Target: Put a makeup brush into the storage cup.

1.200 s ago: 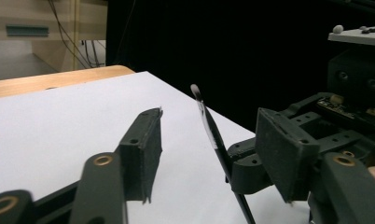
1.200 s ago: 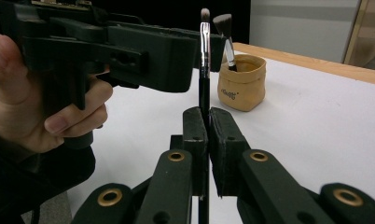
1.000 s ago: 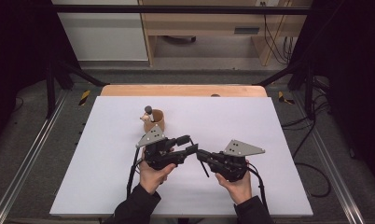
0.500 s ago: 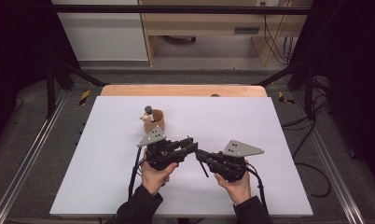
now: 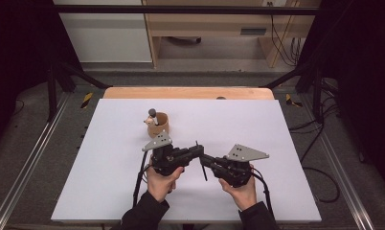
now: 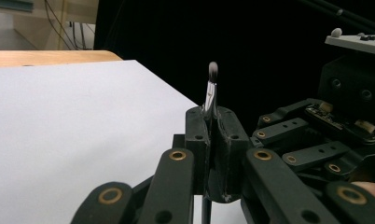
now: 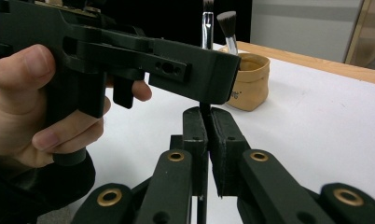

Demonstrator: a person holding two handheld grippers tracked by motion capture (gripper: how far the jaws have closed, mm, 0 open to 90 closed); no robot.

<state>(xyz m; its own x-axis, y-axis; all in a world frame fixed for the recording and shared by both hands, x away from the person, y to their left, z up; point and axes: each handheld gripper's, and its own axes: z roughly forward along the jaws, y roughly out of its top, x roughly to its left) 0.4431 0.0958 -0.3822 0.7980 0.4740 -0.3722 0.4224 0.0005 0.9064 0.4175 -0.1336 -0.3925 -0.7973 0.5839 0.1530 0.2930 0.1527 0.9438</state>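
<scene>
Mid-handover: my left tongs [image 6: 212, 140] just closed on the slim makeup brush [image 6: 211, 86]; my right tongs [image 7: 208, 140] are clamped on it too, above the table [image 5: 277, 124]. Next: release right, carry to the brush cup [image 5: 159, 125].

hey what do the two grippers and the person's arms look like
Both the left gripper and the right gripper are black, built of linked bars with brass-coloured pivot pins and flat black pads. Each carries a grey three-cornered plate on top, dotted with small holes, and trails a black cable. The person wears dark long sleeves.
</scene>
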